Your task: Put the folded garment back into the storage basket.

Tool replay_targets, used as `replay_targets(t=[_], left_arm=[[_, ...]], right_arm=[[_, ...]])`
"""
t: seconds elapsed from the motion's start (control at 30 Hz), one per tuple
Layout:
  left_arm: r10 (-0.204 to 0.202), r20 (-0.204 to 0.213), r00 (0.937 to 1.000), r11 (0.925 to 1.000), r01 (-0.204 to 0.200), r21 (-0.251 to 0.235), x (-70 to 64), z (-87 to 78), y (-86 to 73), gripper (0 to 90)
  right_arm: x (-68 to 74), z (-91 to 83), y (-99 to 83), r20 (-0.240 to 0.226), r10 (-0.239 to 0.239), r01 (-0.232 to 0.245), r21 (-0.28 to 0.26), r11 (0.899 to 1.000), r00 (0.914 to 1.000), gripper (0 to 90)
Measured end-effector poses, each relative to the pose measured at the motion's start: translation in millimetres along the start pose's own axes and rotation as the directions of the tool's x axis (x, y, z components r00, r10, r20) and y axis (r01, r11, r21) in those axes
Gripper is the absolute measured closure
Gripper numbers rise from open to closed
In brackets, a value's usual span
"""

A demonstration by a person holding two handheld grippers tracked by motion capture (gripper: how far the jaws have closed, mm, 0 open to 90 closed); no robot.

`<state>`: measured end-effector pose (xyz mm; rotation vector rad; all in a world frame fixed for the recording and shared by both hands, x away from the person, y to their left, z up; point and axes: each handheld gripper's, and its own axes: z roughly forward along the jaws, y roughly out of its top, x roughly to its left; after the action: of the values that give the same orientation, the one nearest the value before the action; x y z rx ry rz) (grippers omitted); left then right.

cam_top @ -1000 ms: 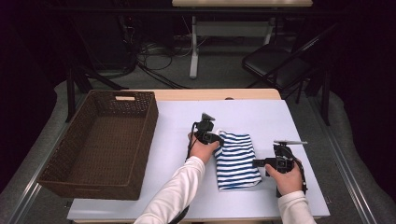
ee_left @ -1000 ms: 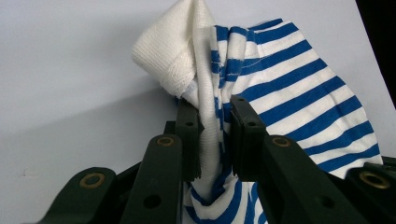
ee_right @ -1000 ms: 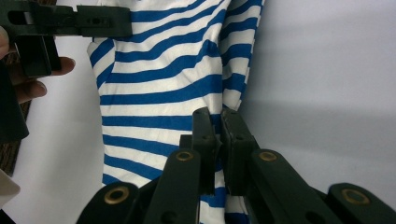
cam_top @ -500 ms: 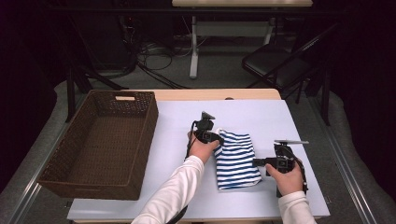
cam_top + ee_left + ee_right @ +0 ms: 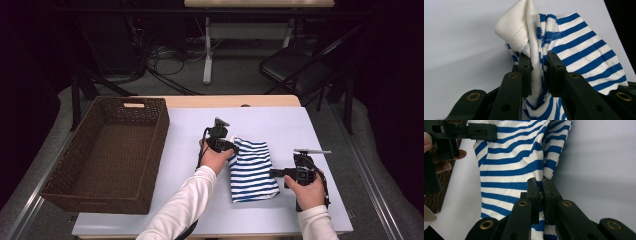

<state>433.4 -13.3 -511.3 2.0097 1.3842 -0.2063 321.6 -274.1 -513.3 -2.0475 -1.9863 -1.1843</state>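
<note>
Striped in blue and white, the folded cloth (image 5: 252,172) lies flat on the pale counter (image 5: 300,125), a little right of its middle and well inside every edge. Bare counter stretches beyond it toward the far edge and on the right side; a narrower strip runs along the near edge under the person's sleeves. On the left, a brown woven basket (image 5: 65,175) takes up that end of the counter, with an open gap of counter between its wall and the cloth.

Left tool (image 5: 231,148) sits at the cloth's far left corner; in the left gripper view its jaws pinch a gathered fold of the fabric (image 5: 536,72), with a white ribbed hem bunched up above them. Right tool (image 5: 273,173) meets the cloth's right edge about halfway along; in the right gripper view its jaws are pressed nearly together over the cloth's edge (image 5: 540,192), seemingly gripping it, though the pinch itself is partly hidden.

Cloth looks soft and knit, lightly creased, its stripes running across its width, and its near end lies flat.
</note>
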Motion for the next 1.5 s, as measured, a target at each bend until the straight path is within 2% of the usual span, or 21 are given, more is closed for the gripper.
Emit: replay_targets(t=[0.37, 0.63, 0.8, 0.9, 1.1, 1.27, 1.4, 1.5], left_arm=[[0.004, -0.011, 0.9999, 1.0, -0.004, -0.001, 5.0, -13.2, -3.1, 76.6], [0.008, -0.023, 0.9997, 0.9998, -0.008, -0.02, 10.0, -32.2, -3.3, 76.6], [0.014, -0.038, 0.9992, 0.9995, -0.015, -0.028, 12.0, -46.9, -0.5, 76.6], [0.025, -0.055, 0.9982, 0.9994, -0.026, -0.024, 13.2, -54.2, 1.7, 76.6], [0.025, -0.064, 0.9976, 0.9993, -0.027, -0.026, 15.7, -61.9, 4.2, 76.7], [0.027, -0.062, 0.9977, 0.9994, -0.028, -0.021, 20.3, -66.7, 4.4, 76.6], [0.02, -0.064, 0.9977, 0.9996, -0.021, -0.019, 23.1, -70.8, 4.4, 76.7], [0.015, -0.064, 0.9978, 0.9997, -0.016, -0.02, 24.8, -75.2, 4.8, 76.7]], right_arm=[[9.0, 2.2, -2.8, -0.023, -0.009, 0.009, -0.009, 1.0, 0.9997, 86.3], [25.5, 3.7, -4.4, -0.047, -0.031, 0.029, -0.032, 0.999, 0.9984, 86.4], [36.8, 4.4, -1.1, -0.056, -0.041, 0.039, -0.025, 0.999, 0.9976, 86.5], [42.3, 6.3, 0.5, -0.085, -0.046, 0.043, -0.034, 0.998, 0.9953, 86.5], [49.9, 9.9, 4.7, -0.1, -0.043, 0.044, 0.003, 0.999, 0.994, 86.6], [53.7, 9.9, 11.1, -0.138, -0.037, 0.042, 0.035, 0.999, 0.9898, 86.8], [58.1, 11.2, 15.8, -0.166, -0.014, 0.024, 0.059, 0.998, 0.9861, 86.9], [60.3, 12.2, 18.6, -0.167, -0.002, 0.015, 0.075, 0.997, 0.986, 87.0]])
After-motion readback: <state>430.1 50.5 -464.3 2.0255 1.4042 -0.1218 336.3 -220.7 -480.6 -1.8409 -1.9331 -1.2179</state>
